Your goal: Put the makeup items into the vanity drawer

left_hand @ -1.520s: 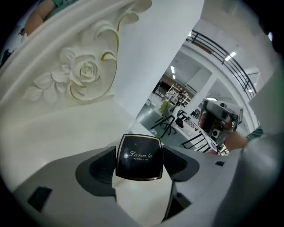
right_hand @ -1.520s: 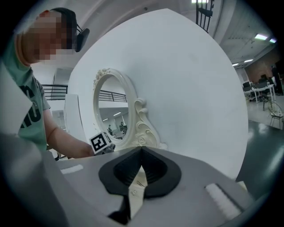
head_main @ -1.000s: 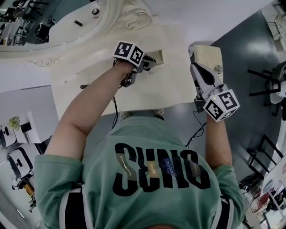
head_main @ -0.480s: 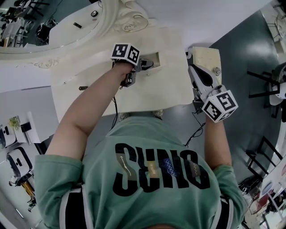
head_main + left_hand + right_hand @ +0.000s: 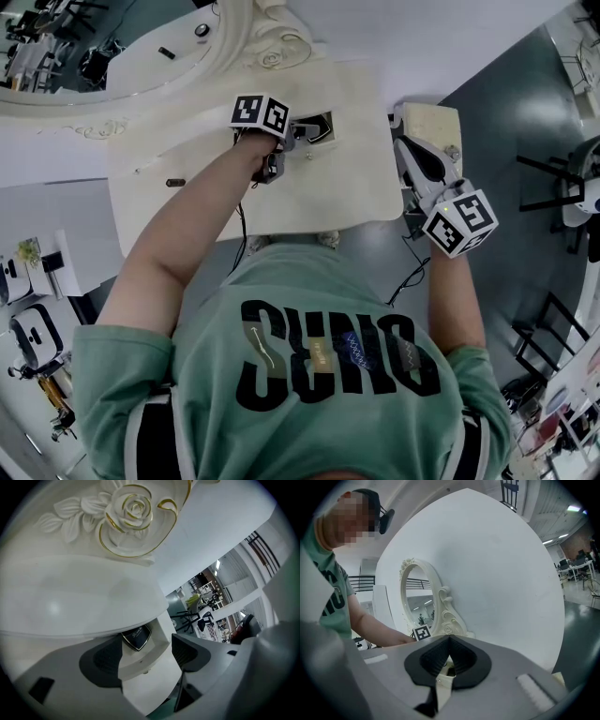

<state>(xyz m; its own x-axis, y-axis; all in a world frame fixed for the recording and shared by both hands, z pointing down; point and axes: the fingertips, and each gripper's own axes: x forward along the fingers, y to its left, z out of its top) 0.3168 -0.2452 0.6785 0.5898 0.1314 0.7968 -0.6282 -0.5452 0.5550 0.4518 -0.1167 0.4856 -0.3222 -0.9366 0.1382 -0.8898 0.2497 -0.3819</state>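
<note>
Since the earlier frame, my left gripper (image 5: 144, 654) has backed a little away from the small drawer (image 5: 140, 666), uncovering its opening. Finding: its jaws stand apart, released, with nothing between them but the view into the drawer. The black compact (image 5: 136, 637) lies inside toward the back, clear of both pads. I judge it delivered, and the withdrawal is meant to clear the drawer front. My right gripper (image 5: 449, 639) is clenched, pads meeting at the tips, with no item visible in it. It hangs off the right end of the vanity top (image 5: 234, 197), likely parked out of the way. The drawer is not yet closed.
</note>
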